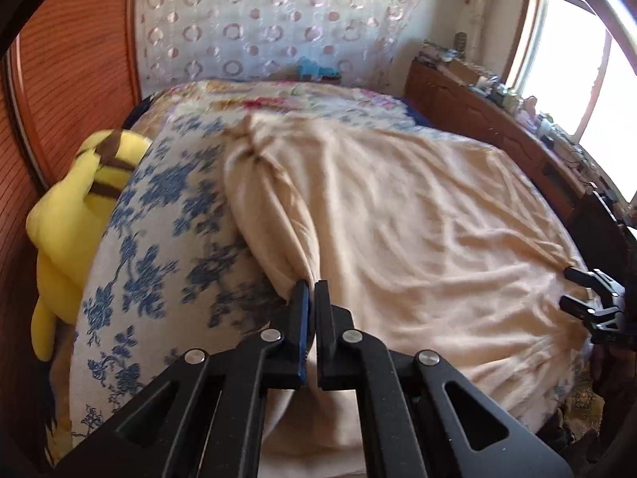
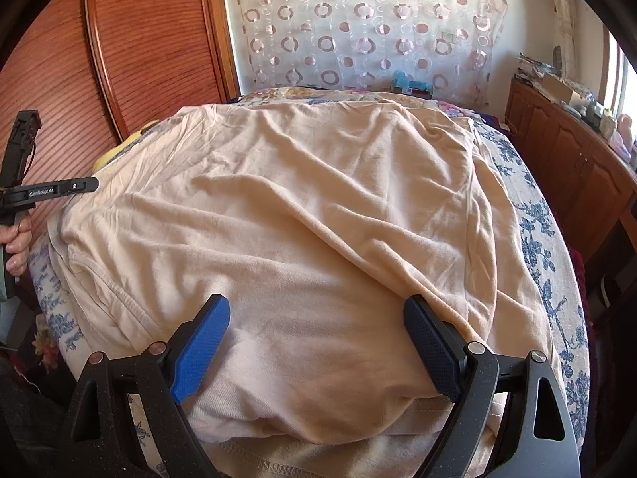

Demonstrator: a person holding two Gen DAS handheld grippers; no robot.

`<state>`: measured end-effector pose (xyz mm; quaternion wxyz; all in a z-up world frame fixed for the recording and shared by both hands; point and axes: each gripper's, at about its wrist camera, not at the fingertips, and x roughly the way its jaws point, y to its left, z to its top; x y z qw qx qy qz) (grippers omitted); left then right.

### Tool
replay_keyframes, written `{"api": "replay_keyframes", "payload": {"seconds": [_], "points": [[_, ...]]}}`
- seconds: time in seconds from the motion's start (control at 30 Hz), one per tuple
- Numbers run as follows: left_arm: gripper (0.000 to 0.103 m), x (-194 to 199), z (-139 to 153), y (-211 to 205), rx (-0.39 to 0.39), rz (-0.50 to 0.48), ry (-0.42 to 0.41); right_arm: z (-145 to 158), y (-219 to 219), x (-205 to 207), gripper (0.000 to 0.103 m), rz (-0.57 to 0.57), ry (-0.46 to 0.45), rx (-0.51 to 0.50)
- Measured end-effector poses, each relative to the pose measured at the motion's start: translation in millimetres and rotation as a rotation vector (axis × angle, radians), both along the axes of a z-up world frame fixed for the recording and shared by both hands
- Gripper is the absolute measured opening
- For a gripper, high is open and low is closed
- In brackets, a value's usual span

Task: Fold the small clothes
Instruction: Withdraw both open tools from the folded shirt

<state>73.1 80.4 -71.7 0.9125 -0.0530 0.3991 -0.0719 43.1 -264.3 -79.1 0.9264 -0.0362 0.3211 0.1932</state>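
A cream garment (image 1: pixel 398 207) lies spread and wrinkled over the bed. My left gripper (image 1: pixel 312 288) is shut on a bunched fold at the garment's left edge, and the cloth rises from its tips as a taut ridge. In the right wrist view the same garment (image 2: pixel 298 207) fills the middle, and the left gripper (image 2: pixel 93 183) shows at the far left, held by a hand (image 2: pixel 18 243). My right gripper (image 2: pixel 318 310) stands wide open low over the garment's near part, blue pads apart with cloth lying under them. It also appears at the right edge as the right gripper (image 1: pixel 571 290).
The bed carries a white bedspread with blue flowers (image 1: pixel 159 215). A yellow plush toy (image 1: pixel 75 207) lies against the wooden wardrobe (image 2: pixel 151 40) at the left. A wooden cabinet (image 2: pixel 577 159) loaded with small items runs along the right, under a window (image 1: pixel 569 59).
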Motion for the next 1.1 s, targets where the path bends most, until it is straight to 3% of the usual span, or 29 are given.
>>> {"api": "replay_keyframes", "payload": {"seconds": [0.27, 0.53, 0.7, 0.77, 0.8, 0.9, 1.03, 1.1], "points": [[0.003, 4, 60, -90, -0.008, -0.220, -0.098, 31, -29, -30, 0.090, -0.060, -0.090, 0.000], [0.003, 15, 110, -199, -0.025, -0.470, -0.138, 55, -81, -59, 0.090, -0.169, -0.156, 0.027], [0.005, 9, 129, -260, 0.077, -0.547, -0.192, 59, -104, -70, 0.090, -0.216, -0.162, 0.038], [0.036, 7, 129, -267, 0.100, -0.545, -0.214, 57, -108, -72, 0.090, -0.225, -0.160, 0.033], [0.043, 7, 129, -269, 0.100, -0.539, -0.220, 57, -107, -73, 0.090, -0.227, -0.159, 0.031], [0.049, 15, 120, -260, 0.089, -0.490, -0.196, 53, -106, -74, 0.090, -0.235, -0.153, 0.031], [0.074, 23, 104, -249, 0.151, -0.410, -0.211, 53, -103, -73, 0.090, -0.241, -0.137, 0.030], [0.076, 26, 96, -242, 0.162, -0.386, -0.204, 56, -100, -69, 0.090, -0.239, -0.130, 0.031]]}}
